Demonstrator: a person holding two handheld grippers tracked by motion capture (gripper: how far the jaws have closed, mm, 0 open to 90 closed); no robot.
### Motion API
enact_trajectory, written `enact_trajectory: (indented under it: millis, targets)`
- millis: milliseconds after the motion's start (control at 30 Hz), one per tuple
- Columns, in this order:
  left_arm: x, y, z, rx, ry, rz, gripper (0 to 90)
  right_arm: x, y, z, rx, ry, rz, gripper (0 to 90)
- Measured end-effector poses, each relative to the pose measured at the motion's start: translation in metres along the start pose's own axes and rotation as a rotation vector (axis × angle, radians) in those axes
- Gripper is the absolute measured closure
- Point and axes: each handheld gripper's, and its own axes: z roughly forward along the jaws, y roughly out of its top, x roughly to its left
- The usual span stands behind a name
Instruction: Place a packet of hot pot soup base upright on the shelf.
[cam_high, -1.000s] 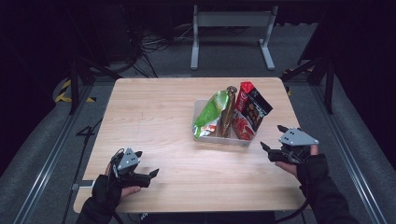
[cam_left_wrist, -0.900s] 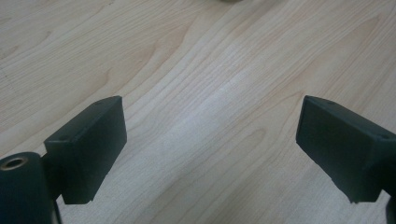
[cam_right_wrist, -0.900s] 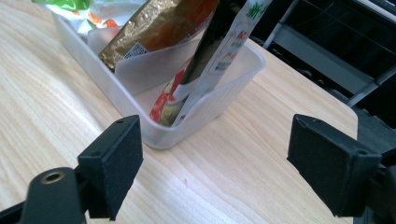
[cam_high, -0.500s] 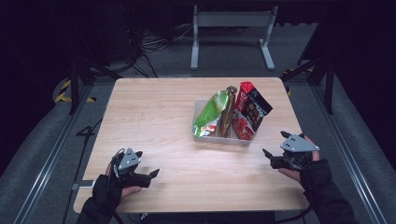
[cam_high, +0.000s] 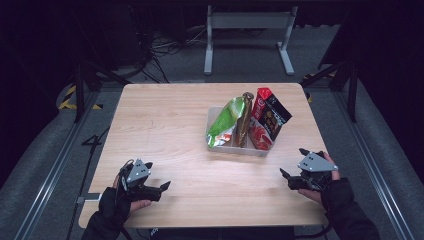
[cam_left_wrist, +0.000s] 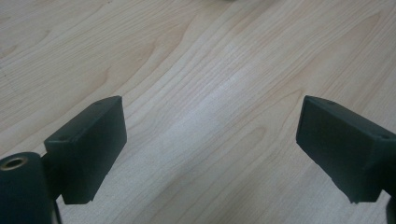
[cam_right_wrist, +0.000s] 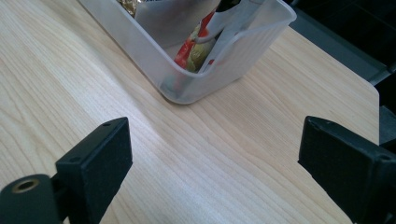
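High view: translucent bin (cam_high: 216, 145) sits right of centre on the wooden table (cam_high: 165, 120), long axis running across the table, left to right. Three snack packs stand in it, leaning: green bag (cam_high: 226, 121) tilted with its top toward the right, gold pack (cam_high: 244, 117) near upright in the middle, red-and-black pack (cam_high: 267, 117) leaning right with its top past the bin's rim. Left gripper (cam_high: 160, 188) rests low at the near left corner, jaws pointing right along the table, spread apart, nothing between. Right gripper (cam_high: 294, 164) near the right edge, well apart from the bin's near right corner, jaws aimed left and away, wide apart and empty; they have just been opening. Dark floor, cables and a grey metal frame (cam_high: 248, 22) beyond the far edge; rails along both sides.

Left gripper view: two black pads set wide over bare pale wood grain, no object between.

Right gripper view: jaws spread wide over wood; the bin's rounded corner (cam_right_wrist: 187, 88) ahead, apart from both pads, red and yellow wrapping showing through its wall. Table edge and dark floor at right.
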Motion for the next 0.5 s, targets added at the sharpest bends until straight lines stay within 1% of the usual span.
enact_trajectory:
  millis: [100,167,233,267,333,400,500]
  targets:
    - [0.0,0.0,0.0,0.002,0.0,0.004,9.2,0.001,-0.003,-0.001,-0.002,0.004,0.001,10.2]
    - [0.0,0.0,0.0,0.001,0.002,0.008,9.2,0.003,-0.008,-0.002,0.003,0.008,0.002,10.1]
    - [0.0,0.0,-0.001,0.002,0.003,0.008,9.2,0.003,-0.012,-0.003,0.002,0.015,0.013,10.0]
    - [0.0,0.0,-0.001,0.002,0.003,0.008,9.2,0.004,-0.014,-0.004,0.003,0.004,0.023,10.0]
    - [0.0,0.0,-0.001,0.003,0.005,0.01,9.2,0.005,-0.019,-0.006,0.01,0.0,0.02,9.8]
    - [0.0,0.0,-0.001,0.004,0.005,0.01,9.2,0.004,-0.024,-0.009,0.003,0.012,0.036,9.8]
    - [0.0,0.0,-0.001,0.004,0.005,0.01,9.2,0.004,-0.027,-0.011,0.002,0.008,0.04,9.7]
